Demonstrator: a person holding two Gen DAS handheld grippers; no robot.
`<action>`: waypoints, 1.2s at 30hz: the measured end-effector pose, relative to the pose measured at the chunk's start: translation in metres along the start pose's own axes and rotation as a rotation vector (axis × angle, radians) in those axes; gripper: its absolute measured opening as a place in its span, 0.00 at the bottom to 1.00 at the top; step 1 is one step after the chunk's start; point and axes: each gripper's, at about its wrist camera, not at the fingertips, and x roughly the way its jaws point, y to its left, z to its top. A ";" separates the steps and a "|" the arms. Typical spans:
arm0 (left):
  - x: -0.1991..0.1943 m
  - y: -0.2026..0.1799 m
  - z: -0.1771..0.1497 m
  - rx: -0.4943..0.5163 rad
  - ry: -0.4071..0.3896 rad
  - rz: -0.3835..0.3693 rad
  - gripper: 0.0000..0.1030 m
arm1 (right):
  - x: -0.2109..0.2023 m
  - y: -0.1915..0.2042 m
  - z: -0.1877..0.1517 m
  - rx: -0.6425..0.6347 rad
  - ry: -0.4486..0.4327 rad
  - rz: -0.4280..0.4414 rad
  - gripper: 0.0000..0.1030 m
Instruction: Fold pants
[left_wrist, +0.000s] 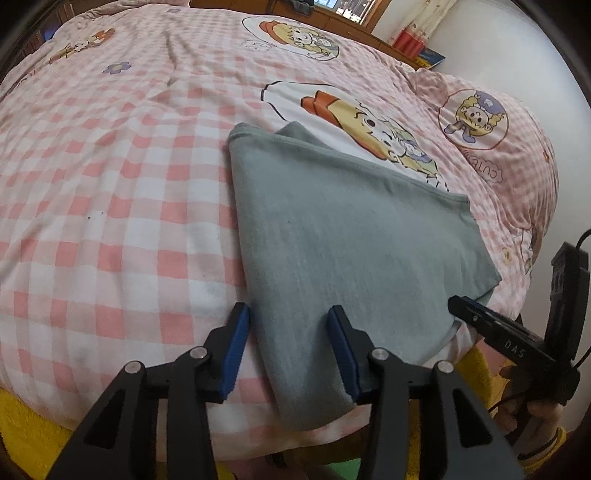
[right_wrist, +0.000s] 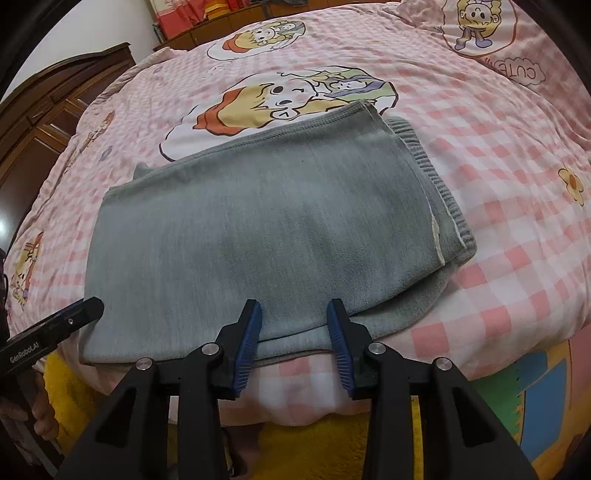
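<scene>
Grey pants (left_wrist: 351, 229) lie folded into a flat rectangle on the pink checked bed cover (left_wrist: 110, 184). My left gripper (left_wrist: 288, 310) hangs open over the pants' near left corner, the cloth lying below its blue pads untouched. In the right wrist view the pants (right_wrist: 277, 221) show a ribbed waistband (right_wrist: 436, 177) at their right end. My right gripper (right_wrist: 293, 304) stands open above the near edge, its pads apart from the fabric. A finger of the left gripper (right_wrist: 55, 328) shows at the left edge there, and the right gripper's body (left_wrist: 498, 328) shows at the right of the left wrist view.
A pillow (left_wrist: 498, 122) in the same pink print lies beyond the pants to the right. Yellow fleece (right_wrist: 332, 443) hangs along the bed's front edge. A dark wooden wardrobe (right_wrist: 44, 122) stands left of the bed. A person's hand (left_wrist: 535, 413) holds the right gripper.
</scene>
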 end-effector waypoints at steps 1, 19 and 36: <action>0.001 0.000 0.001 -0.001 -0.002 -0.003 0.46 | 0.000 -0.001 0.000 0.007 -0.005 0.003 0.38; 0.009 0.007 0.007 -0.080 -0.047 -0.055 0.34 | -0.061 -0.012 0.000 0.079 -0.115 0.107 0.41; -0.066 -0.073 0.045 0.172 -0.159 -0.101 0.14 | -0.076 -0.044 -0.010 0.146 -0.156 0.166 0.41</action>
